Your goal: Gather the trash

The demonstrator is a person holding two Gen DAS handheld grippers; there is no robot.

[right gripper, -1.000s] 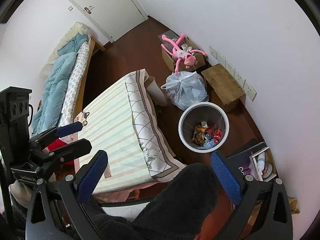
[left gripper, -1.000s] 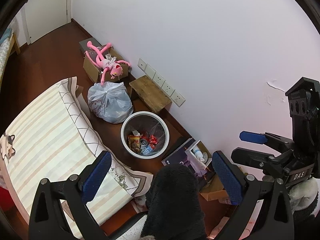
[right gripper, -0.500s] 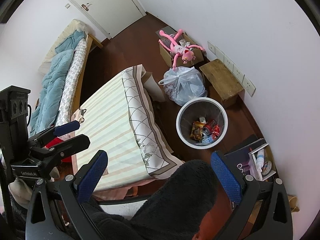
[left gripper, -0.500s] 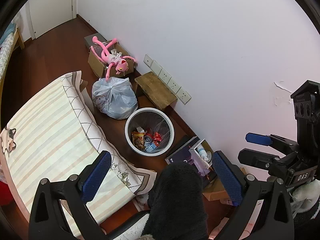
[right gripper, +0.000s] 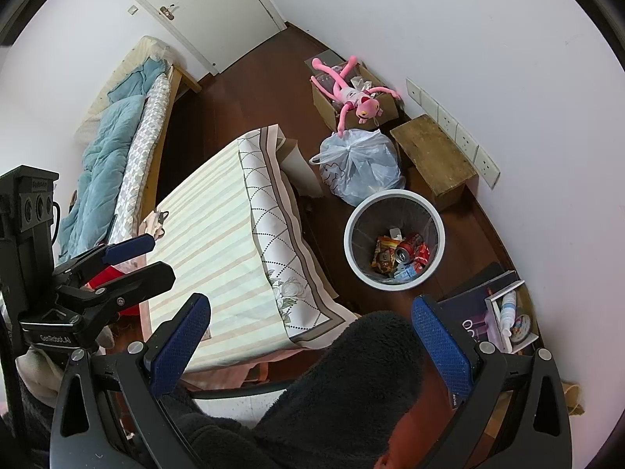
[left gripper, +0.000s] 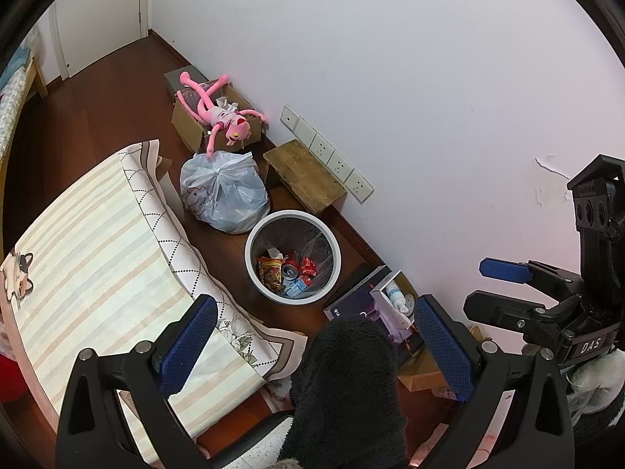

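A white round waste bin (left gripper: pixel 253 269) stands on the dark wood floor by the wall and holds snack wrappers (left gripper: pixel 270 271) and a red can (left gripper: pixel 290 270). It also shows in the right wrist view (right gripper: pixel 353 258), with the can (right gripper: pixel 406 249) inside. A tied pale plastic bag (left gripper: pixel 222 195) sits beside it, seen also in the right wrist view (right gripper: pixel 359 168). My left gripper (left gripper: pixel 312 344) is open and empty, high above the floor. My right gripper (right gripper: pixel 310 336) is open and empty too. A dark fleece sleeve (left gripper: pixel 347 387) lies between the fingers.
A table with a striped cloth (left gripper: pixel 90 258) stands left of the bin. A small wooden stool (left gripper: pixel 304 176), a cardboard box with a pink plush toy (left gripper: pixel 218 117), and a box with bottles (left gripper: pixel 394 301) line the wall. A bed (right gripper: pixel 117 144) and door (right gripper: pixel 203 11) lie further off.
Both views have shifted slightly: the bin and bag sit a little further right and lower in the left wrist view. Both grippers stay open and empty.
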